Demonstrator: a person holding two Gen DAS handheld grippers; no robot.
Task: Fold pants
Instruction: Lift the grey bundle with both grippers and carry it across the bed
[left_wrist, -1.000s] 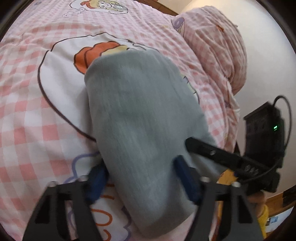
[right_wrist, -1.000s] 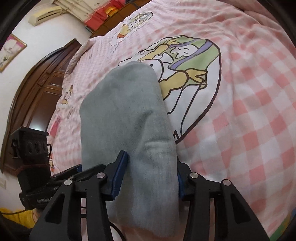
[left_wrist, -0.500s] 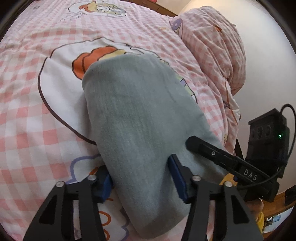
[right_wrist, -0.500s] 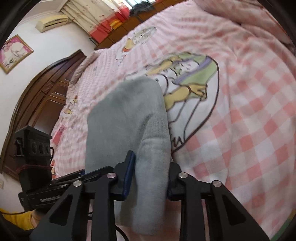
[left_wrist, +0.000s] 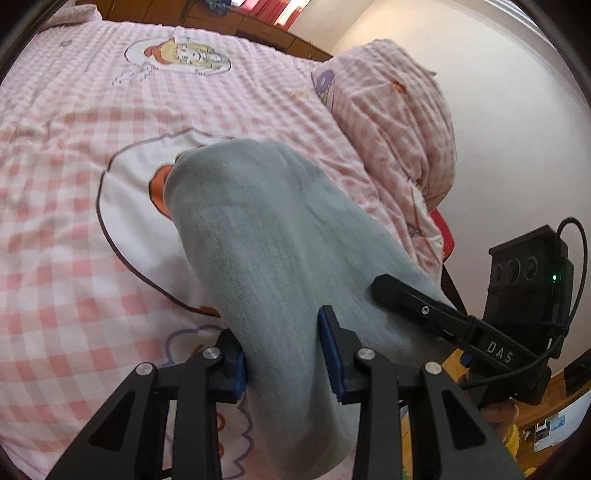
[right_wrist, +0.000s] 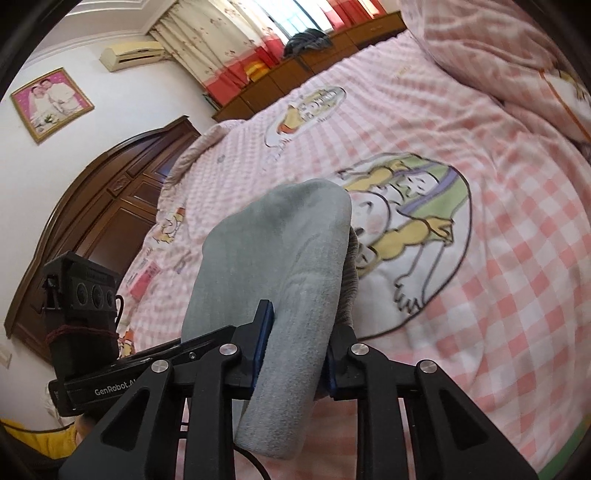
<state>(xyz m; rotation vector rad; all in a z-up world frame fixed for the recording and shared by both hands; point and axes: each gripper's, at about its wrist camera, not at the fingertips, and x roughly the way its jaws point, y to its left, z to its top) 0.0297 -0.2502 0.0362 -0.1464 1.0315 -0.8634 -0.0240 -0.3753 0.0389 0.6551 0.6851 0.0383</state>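
Grey pants are folded into a long thick bundle and held up over a pink checked bed. My left gripper is shut on the near end of the bundle, blue pads pressing both sides. In the right wrist view the same grey pants run away from the camera, and my right gripper is shut on them too. The right gripper shows in the left wrist view as a black finger lying against the cloth. The far end of the bundle droops toward the sheet.
The bed sheet carries cartoon prints. A bunched pink checked duvet lies at the right by the white wall. A dark wooden headboard, curtains and a low wooden cabinet stand beyond the bed.
Both grippers closed from wide apart onto the pants. They then lifted and tilted up, so the bundle rose off the sheet and more of the room shows.
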